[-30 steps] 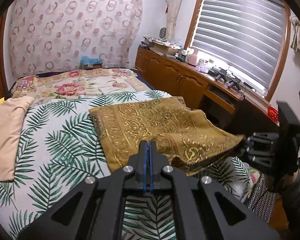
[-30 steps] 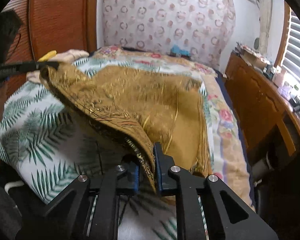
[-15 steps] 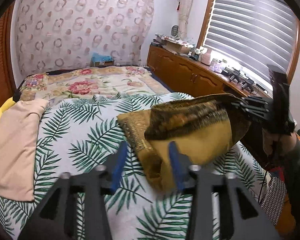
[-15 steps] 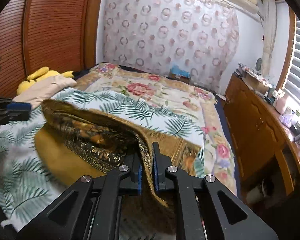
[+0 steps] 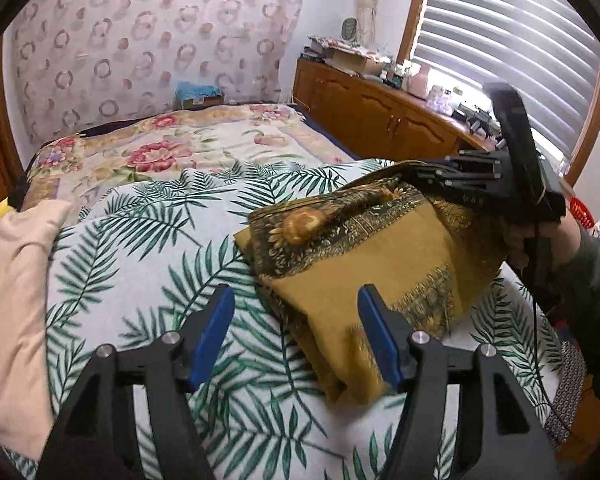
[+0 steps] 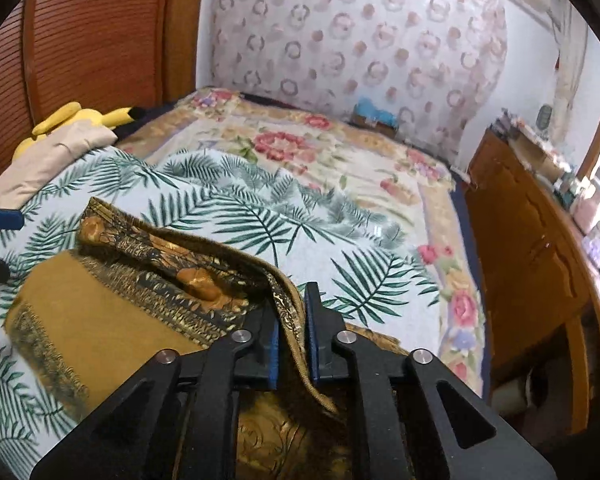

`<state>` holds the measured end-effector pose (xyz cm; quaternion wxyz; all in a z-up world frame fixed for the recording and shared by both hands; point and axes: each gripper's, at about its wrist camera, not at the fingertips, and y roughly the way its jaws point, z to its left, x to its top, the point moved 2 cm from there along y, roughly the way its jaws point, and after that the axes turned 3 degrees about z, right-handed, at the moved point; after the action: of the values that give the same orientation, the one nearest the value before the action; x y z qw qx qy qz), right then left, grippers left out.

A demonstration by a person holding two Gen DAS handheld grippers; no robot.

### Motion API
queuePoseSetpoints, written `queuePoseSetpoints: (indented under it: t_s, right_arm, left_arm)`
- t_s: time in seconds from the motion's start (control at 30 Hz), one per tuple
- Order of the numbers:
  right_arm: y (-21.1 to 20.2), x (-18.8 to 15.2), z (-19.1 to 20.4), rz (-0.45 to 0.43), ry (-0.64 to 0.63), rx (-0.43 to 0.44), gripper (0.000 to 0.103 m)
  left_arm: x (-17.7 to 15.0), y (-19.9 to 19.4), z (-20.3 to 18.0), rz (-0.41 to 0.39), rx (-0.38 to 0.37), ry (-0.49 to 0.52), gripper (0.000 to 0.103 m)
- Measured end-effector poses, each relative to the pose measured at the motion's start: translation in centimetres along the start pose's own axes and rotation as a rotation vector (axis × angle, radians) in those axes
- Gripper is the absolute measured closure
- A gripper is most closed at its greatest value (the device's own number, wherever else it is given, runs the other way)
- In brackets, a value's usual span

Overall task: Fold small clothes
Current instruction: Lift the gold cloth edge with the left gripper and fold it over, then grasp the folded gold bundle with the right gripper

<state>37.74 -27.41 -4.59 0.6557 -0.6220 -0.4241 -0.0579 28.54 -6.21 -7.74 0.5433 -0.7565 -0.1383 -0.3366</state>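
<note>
A mustard-gold patterned cloth [image 5: 380,248] lies folded over on the palm-leaf bedspread [image 5: 148,240]. My left gripper [image 5: 296,316] is open and empty, just above the cloth's near edge. My right gripper [image 6: 292,320] is shut on the cloth's patterned hem [image 6: 288,312] and holds that edge over the rest of the cloth [image 6: 100,320]. The right gripper also shows in the left wrist view [image 5: 416,178] at the cloth's far right side. The left gripper's blue pads [image 6: 0,218] show at the left edge of the right wrist view.
A beige folded garment [image 5: 12,288] lies at the bed's left side, by a yellow plush toy [image 6: 80,116]. A floral quilt [image 5: 172,144] covers the far bed. Wooden cabinets [image 5: 380,116] with clutter run along the right under the window blinds.
My left gripper let go of the cloth and opened wide, then drew back. My right gripper carried its edge across and lowered it, so the cloth now lies folded over itself.
</note>
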Motion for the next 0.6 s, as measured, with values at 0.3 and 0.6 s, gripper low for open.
queuePoseSetpoints:
  t_s: [0.3, 0.6]
  right_arm:
    - [-4.1, 2.4, -1.8, -0.079, 0.057, -0.018, 0.057]
    - [-6.0, -3.9, -5.9, 0.012, 0.153, -0.099, 0.049]
  left_arm:
    - [2.1, 4.1, 0.5, 0.054, 0.014, 0.016, 0.04]
    - [2.8, 6.9, 1.6, 0.086, 0.032, 0.01, 0.04]
